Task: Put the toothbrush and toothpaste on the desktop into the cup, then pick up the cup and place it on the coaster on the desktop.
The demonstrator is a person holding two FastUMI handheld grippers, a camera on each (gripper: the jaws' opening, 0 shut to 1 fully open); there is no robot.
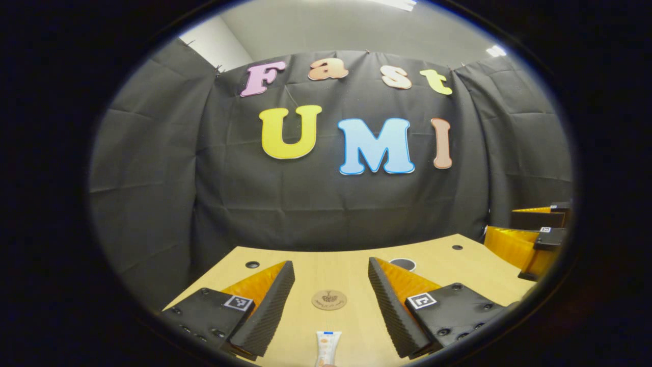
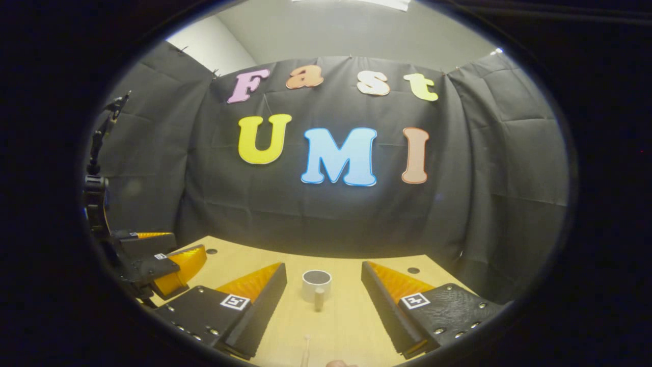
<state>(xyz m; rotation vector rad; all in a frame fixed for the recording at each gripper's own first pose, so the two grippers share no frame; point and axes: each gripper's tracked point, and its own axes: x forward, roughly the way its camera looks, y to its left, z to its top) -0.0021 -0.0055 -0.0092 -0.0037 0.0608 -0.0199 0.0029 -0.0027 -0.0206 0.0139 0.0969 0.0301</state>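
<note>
Left gripper point(image 1: 331, 278), jaws spread and empty: toothpaste point(image 1: 327, 347) lies at 6 o'clock, long axis toward 12, coaster point(image 1: 329, 299) just beyond. Right gripper point(image 2: 324, 280), likewise spread: toothbrush point(image 2: 306, 351) at 6 o'clock, cup point(image 2: 316, 284) at 12 on the desktop point(image 2: 351, 326).

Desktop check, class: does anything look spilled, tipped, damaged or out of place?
Nothing stands out. The white cup stands upright, the round brown coaster lies flat on the pale wooden desktop, and the white toothpaste tube lies intact.
</note>
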